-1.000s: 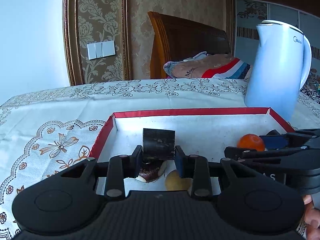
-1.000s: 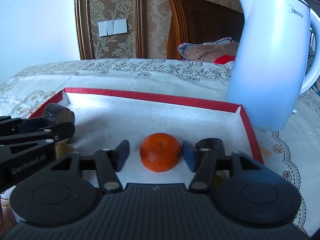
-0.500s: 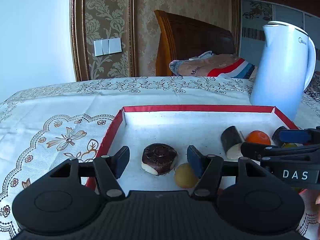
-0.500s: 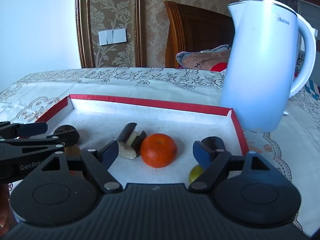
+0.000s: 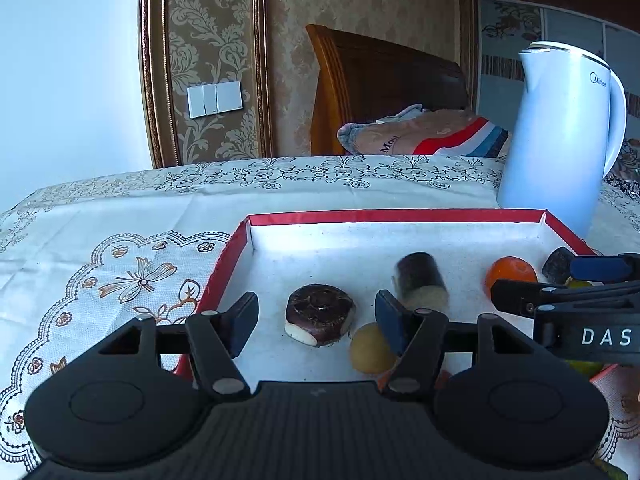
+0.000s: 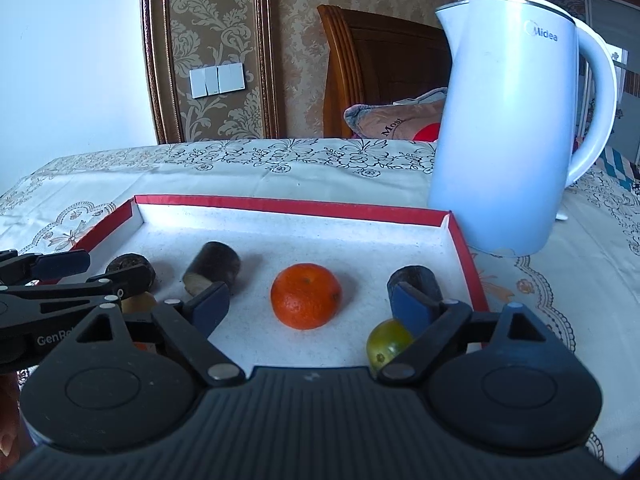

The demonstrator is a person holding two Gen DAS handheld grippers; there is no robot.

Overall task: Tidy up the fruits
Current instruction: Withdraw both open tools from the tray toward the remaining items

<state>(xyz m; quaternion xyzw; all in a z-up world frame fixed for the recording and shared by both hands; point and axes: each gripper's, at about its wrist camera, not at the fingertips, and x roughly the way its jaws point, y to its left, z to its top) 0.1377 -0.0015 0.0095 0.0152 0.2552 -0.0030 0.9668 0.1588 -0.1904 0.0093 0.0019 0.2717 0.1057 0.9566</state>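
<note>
The black left gripper with blue pads (image 5: 316, 318) points forward and slightly down, its jaws having just opened, pads touching nothing. The black right gripper with blue pads (image 6: 310, 306) sits just to its right at the same tilt, jaws spread wider after opening, gripping nothing. A fingertip (image 6: 7, 438) shows at the near left edge.
</note>
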